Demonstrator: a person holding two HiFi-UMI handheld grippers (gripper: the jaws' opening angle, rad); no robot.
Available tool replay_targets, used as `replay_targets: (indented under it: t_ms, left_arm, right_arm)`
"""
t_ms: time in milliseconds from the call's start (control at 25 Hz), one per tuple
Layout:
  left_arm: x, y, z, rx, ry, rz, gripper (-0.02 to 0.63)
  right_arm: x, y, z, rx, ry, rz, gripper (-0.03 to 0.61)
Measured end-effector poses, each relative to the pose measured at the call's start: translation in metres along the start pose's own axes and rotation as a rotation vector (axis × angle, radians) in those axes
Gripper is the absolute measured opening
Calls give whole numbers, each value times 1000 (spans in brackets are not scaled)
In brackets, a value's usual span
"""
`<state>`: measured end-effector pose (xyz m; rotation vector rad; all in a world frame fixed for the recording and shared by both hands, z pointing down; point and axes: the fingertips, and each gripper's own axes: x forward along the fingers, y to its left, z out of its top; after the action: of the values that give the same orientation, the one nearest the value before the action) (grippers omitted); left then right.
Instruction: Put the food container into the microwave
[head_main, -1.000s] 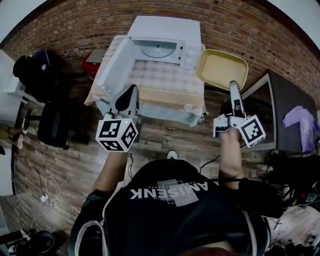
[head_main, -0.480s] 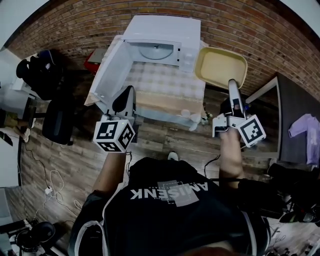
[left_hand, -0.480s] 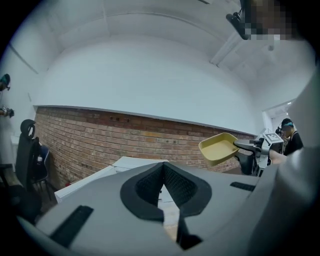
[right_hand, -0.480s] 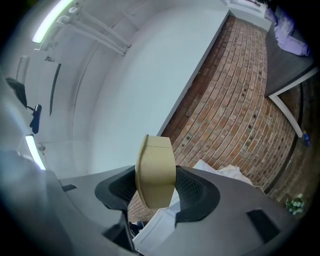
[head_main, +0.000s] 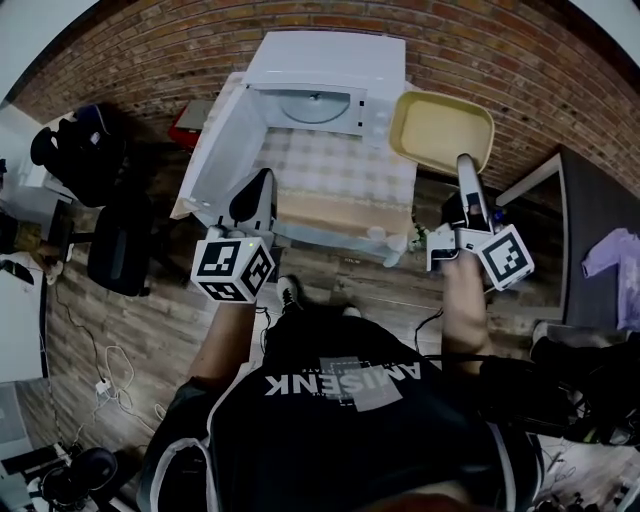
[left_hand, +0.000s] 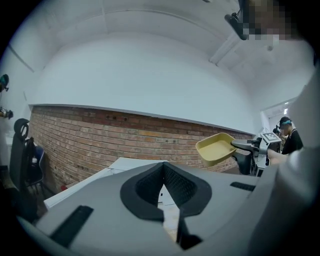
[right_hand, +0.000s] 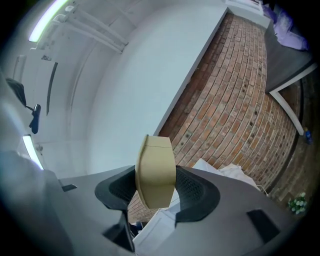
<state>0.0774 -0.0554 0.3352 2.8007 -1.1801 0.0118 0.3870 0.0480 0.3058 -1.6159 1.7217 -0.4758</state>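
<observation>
1. Food container is clamped by its rim in my right claw, sticking out ahead of it, in the air.
2. Microwave stands ahead and left of that claw on the worktop, with its door swung open.
3. My left claw is pressed together on nothing, with the open door just ahead of it.

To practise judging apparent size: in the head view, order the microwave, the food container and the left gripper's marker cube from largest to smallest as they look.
1. microwave
2. food container
3. left gripper's marker cube, though it is nearer the camera, which probably enlarges it, so its gap to the container is unsure.
</observation>
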Motion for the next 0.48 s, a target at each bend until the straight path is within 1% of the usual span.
replay_targets:
  t_ms: [200,320,480]
  left_arm:
    - [16,34,8,-17,-14,-23,12]
    - [27,52,15,-13,-26,-51,12]
    - [42,77,25,-3,-37,-84,12]
  right_arm:
    - [24,18,-10,-35,-13,-7,255]
    - [36,23,-18,-38,-28,-33,255]
    - [62,35,-30,-51,-38,-40,255]
